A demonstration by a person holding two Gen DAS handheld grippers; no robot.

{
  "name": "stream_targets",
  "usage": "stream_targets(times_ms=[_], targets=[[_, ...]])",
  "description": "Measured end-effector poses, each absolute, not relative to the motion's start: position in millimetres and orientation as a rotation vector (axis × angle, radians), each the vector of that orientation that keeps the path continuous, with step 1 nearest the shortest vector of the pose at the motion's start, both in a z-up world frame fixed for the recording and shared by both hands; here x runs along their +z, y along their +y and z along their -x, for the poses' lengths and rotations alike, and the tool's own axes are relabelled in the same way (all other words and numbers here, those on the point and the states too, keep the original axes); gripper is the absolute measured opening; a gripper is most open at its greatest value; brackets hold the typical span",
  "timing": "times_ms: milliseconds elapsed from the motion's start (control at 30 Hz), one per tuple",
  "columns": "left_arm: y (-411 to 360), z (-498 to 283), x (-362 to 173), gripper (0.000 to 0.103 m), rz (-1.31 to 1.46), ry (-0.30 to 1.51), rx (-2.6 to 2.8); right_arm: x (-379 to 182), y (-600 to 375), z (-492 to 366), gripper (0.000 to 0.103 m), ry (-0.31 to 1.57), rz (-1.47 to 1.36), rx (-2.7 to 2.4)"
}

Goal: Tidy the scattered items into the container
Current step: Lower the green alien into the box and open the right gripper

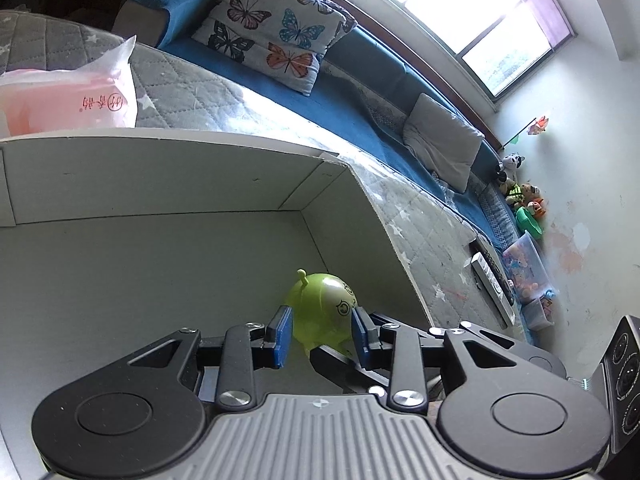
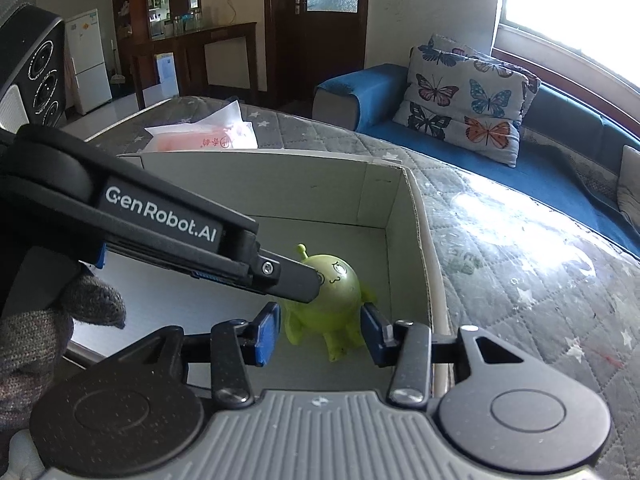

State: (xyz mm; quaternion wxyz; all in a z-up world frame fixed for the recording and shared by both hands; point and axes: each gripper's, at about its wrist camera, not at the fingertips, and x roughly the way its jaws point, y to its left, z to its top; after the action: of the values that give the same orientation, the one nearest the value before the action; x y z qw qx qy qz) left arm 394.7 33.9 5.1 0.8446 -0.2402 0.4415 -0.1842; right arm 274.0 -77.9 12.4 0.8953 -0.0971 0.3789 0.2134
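Note:
A green round toy (image 1: pixel 320 300) with a drawn face and an antenna stands low inside a white cardboard box (image 1: pixel 200 176), near its right wall. My left gripper (image 1: pixel 322 336) straddles the toy with its blue pads beside the body and looks slightly open. In the right wrist view the toy (image 2: pixel 340 292) sits between the pads of my right gripper (image 2: pixel 320 332), which is shut on its body above the floor of the box (image 2: pixel 280 184). The left gripper (image 2: pixel 308 286) comes in from the left, its tip at the toy's face. One right finger (image 1: pixel 336 362) shows beneath the toy.
The box rests on a grey quilted mattress (image 2: pixel 520 260). A pink-and-white plastic bag (image 1: pixel 68 100) lies behind the box. A butterfly cushion (image 1: pixel 272 28) sits on a blue sofa. Remote controls (image 1: pixel 492 284) and small toys (image 1: pixel 524 200) lie far right. A gloved hand (image 2: pixel 52 320) is at left.

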Motion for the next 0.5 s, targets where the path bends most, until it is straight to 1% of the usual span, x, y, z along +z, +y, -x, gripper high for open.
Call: stream_targets(times_ms=[200, 233, 367, 400, 433, 500], targets=[[34, -390, 7, 0.035, 0.516, 0.928, -0.385, 20, -86, -263, 0.047, 0.767, 0.186, 0.428], [34, -388, 8, 0.035, 0.513, 0.926, -0.384, 22, -87, -261, 0.05, 0.763, 0.184, 0.428], [32, -378, 15, 0.035, 0.497, 0.911, -0.382, 32, -93, -248, 0.051, 0.742, 0.179, 0.429], [31, -375, 18, 0.035, 0.491, 0.906, -0.383, 34, -93, -244, 0.053, 0.736, 0.178, 0.428], [29, -372, 21, 0.035, 0.484, 0.901, -0.382, 37, -95, -239, 0.058, 0.729, 0.178, 0.425], [27, -363, 26, 0.035, 0.468, 0.889, -0.383, 42, -99, -229, 0.059, 0.713, 0.173, 0.421]])
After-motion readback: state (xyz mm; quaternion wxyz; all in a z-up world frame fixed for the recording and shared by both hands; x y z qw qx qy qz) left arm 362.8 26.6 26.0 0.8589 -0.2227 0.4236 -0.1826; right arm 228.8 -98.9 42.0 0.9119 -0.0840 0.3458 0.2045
